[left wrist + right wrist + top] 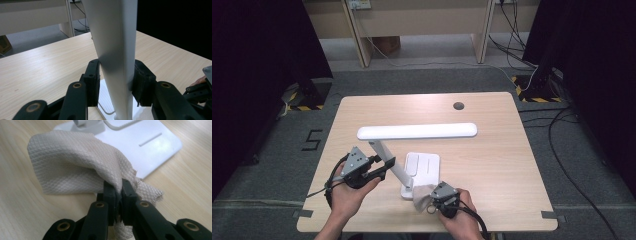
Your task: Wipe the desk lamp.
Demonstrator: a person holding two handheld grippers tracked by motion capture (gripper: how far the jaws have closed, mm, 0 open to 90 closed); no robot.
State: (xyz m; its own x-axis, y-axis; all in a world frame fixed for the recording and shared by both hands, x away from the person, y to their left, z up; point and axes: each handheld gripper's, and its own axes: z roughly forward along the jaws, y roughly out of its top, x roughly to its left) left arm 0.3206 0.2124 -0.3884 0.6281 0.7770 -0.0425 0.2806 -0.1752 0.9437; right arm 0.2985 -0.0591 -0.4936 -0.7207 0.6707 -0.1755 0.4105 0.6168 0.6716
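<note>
Two grips are set: my left gripper [384, 167] clamps the slanted arm [117, 62] of the white desk lamp [417, 131], steadying it, while my right gripper [119, 195] pinches a beige cloth [75, 167] just beside the lamp base [424, 167], near the table [492, 165] front edge. I'd keep the cloth flat on the base and wipe with light strokes. Open wood lies to the right; the near edge is close.
</note>
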